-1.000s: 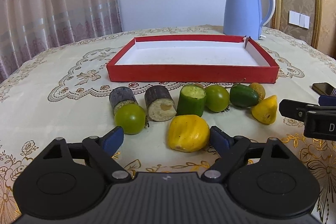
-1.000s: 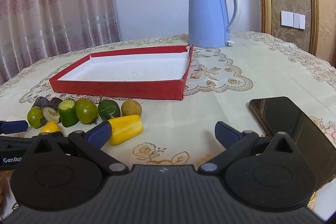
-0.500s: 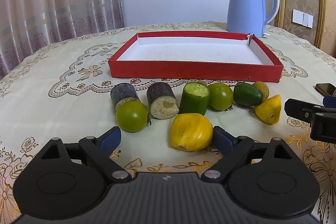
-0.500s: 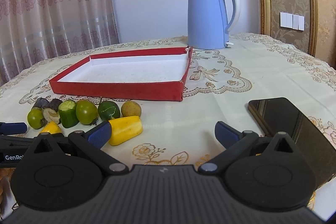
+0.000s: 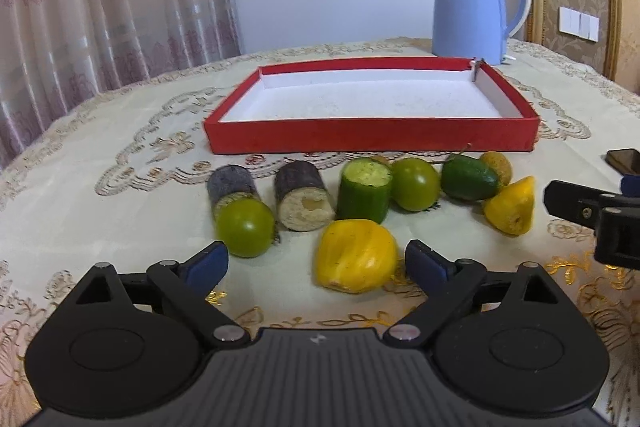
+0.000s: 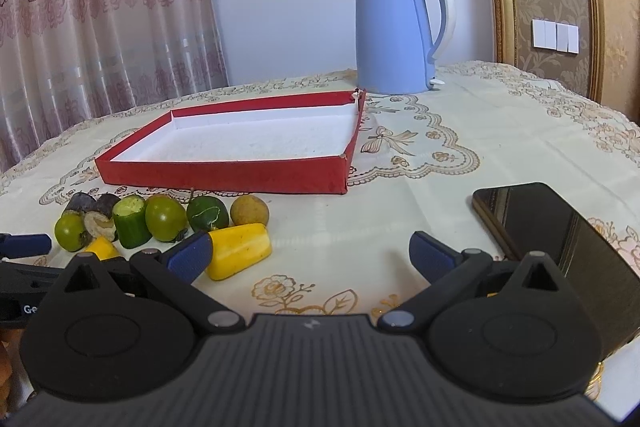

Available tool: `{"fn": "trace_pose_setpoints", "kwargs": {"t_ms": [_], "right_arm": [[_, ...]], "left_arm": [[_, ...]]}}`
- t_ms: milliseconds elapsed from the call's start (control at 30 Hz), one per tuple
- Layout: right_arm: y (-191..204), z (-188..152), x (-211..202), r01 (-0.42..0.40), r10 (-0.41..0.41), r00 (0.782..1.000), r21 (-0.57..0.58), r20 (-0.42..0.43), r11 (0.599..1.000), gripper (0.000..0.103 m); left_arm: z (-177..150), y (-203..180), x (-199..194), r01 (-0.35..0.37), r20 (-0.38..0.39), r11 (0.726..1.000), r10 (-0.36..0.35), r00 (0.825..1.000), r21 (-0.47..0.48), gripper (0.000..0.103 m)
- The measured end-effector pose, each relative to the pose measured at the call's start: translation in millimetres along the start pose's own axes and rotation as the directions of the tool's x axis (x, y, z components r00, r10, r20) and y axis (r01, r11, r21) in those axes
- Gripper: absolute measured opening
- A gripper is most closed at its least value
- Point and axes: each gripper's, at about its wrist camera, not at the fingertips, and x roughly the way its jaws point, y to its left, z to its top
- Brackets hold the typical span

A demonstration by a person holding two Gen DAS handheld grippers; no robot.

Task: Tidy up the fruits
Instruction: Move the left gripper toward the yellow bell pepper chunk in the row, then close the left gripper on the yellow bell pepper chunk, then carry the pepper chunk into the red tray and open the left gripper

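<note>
Pre-grasp step: left hand-held gripper [image 5: 316, 263] is spread wide, empty, the yellow fruit piece [image 5: 355, 255] sitting between its fingers on the bench [image 5: 80, 163]. Right hand-held gripper [image 6: 310, 255] is likewise wide open, nothing held. Closure on the piece, then transfer into the empty red tray [image 5: 372, 137], is likely called for next.

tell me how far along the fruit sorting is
Nothing looks done: the red shallow tray holds no fruit. The left gripper is open around the front yellow fruit chunk, not yet closed; the right gripper is open, holding nothing. All the pieces, such as the round green fruit, remain on the embroidered tablecloth.
</note>
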Motion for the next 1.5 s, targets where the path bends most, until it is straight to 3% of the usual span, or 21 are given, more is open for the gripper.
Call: {"fn": "trace_pose_setpoints", "kwargs": {"t_ms": [100, 167, 233, 300, 700, 1200, 1367, 1500], "right_arm": [[-1.1, -0.1, -0.6, -0.004, 0.004, 1.000, 0.005, 0.004, 1.000, 0.103], [-1.9, 0.2, -0.6, -0.006, 0.006, 1.000, 0.009, 0.006, 1.000, 0.103], [-2.6, 0.1, -0.9, -0.008, 0.008, 1.000, 0.015, 0.007, 1.000, 0.103], [-3.6, -0.1, -1.3, -0.009, 0.009, 1.000, 0.021, 0.009, 1.000, 0.103], [-6.9, -0.1, -1.4, -0.015, 0.014, 1.000, 0.039, 0.011, 0.999, 0.103], [-3.6, -0.7, -2.9, -0.026, 0.026, 0.999, 0.019, 0.021, 0.999, 0.103], [-3.0, -0.8, -2.6, -0.034, 0.034, 0.999, 0.016, 0.018, 0.999, 0.103], [-3.2, -1.3, -2.5, -0.041, 0.041, 0.999, 0.013, 0.017, 0.999, 0.103]], "left_arm": [[-0.3, -4.0, -1.4, -0.004, 0.010, 1.000, 0.004, 1.000, 0.011, 0.087], [-0.7, -9.2, -4.4, -0.021, 0.023, 0.999, 0.020, 1.000, 0.033, 0.074], [-0.2, -15.0, -6.7, -0.012, 0.023, 0.998, 0.011, 1.000, 0.060, 0.046], [0.5, -16.4, -7.6, 0.014, 0.012, 0.999, -0.015, 1.000, 0.046, 0.038], [7.7, -6.7, -25.7, 0.010, 0.040, 1.000, -0.010, 0.999, 0.013, 0.024], [19.0, 14.0, -36.0, -0.006, 0.067, 1.000, 0.008, 0.998, -0.027, 0.022], [38.9, 24.6, -39.5, -0.016, 0.109, 0.999, 0.019, 0.994, -0.033, 0.022], [74.5, 37.7, -28.4, -0.015, 0.145, 0.999, 0.022, 0.989, -0.049, 0.022]]}}
